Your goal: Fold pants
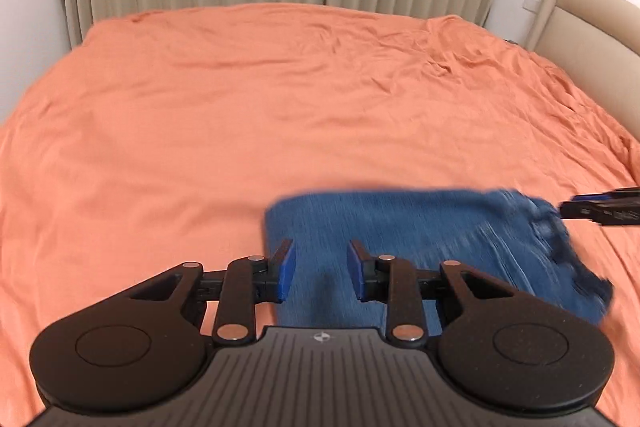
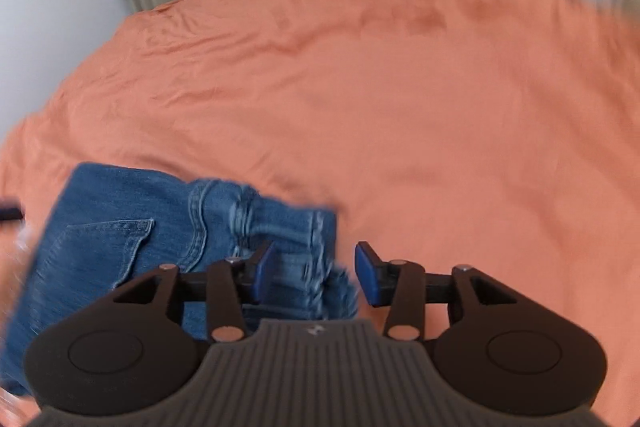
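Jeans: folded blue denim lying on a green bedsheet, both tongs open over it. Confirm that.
Wrong on the colour: the bedsheet is orange, as the left wrist view shows. The rest holds: the folded blue jeans lie on it, with the left tongs and right tongs open over them.

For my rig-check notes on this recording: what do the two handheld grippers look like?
Both match. The left gripper and right gripper have matte black bodies with ribbed centre plates bearing a small round emblem, round black discs at either side, black linkage arms with silver pivot pins, and blue pads on the fingers. No cables or sleeves show.
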Available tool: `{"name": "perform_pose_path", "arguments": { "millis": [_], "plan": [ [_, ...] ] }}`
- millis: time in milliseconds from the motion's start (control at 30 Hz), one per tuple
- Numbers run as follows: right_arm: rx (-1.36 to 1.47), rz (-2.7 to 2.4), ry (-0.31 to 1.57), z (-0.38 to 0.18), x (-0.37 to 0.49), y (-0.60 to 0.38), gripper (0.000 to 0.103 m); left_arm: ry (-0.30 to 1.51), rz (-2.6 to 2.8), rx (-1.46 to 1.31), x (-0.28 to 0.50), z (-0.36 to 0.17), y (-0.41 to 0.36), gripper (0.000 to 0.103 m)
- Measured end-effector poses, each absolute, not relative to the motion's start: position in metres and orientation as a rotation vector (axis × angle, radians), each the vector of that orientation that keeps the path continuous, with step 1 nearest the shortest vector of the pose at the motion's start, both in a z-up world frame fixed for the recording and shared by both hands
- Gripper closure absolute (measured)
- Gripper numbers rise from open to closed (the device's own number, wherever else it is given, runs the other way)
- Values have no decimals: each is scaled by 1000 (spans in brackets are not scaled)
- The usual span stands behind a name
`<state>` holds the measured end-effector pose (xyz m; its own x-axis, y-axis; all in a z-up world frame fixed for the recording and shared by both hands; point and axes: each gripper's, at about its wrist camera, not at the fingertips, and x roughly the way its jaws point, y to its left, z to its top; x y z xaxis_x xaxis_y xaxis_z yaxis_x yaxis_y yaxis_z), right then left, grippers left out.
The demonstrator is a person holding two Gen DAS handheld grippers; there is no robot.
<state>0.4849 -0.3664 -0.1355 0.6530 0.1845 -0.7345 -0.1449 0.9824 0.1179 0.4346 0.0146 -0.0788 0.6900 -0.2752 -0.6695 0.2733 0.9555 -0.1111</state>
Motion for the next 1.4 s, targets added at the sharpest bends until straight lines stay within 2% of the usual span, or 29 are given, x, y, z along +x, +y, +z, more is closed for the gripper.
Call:
{"name": "perform_pose_path", "arguments": {
  "millis": [33,100,133,433,633,667,700,733,767,900,967,1000,1033,1067,1233,1400],
  "plan": [
    [55,199,809,-131,483,-366,64,757,-298,-2,443,-82,11,71],
    [97,248,791,-128,485,-362,77,772,-267,16,459,-91,3,75],
    [87,260,795,-130,486,-356,78,784,-257,32,466,-97,1,76],
    [-39,228,831,-174,499,-329,78,868,-234,152,482,-144,-13,79],
    [-36,225,815,-171,492,-330,75,859,-226,157,472,-133,-8,78],
    [-38,223,804,-168,489,-330,64,855,-215,160,468,-131,-7,77],
    [-40,218,790,-164,484,-331,43,854,-202,164,465,-128,-6,68],
    [-44,209,773,-160,479,-330,34,856,-184,165,459,-125,-3,57],
    [-41,197,755,-156,471,-331,29,862,-170,156,453,-122,1,52],
    [46,166,741,-148,434,-343,29,909,-197,34,426,-108,26,49],
    [93,156,719,-142,410,-349,33,892,-225,-18,404,-97,36,49],
    [104,158,707,-139,397,-350,48,881,-240,-27,392,-92,38,50],
    [103,158,699,-137,385,-348,59,867,-252,-32,379,-88,40,56],
    [102,162,696,-134,375,-346,75,854,-267,-28,365,-84,41,59],
    [104,199,680,-137,339,-330,74,815,-304,22,313,-88,27,71],
    [61,201,707,-164,327,-312,76,921,-275,119,302,-132,15,72]
  ]
}}
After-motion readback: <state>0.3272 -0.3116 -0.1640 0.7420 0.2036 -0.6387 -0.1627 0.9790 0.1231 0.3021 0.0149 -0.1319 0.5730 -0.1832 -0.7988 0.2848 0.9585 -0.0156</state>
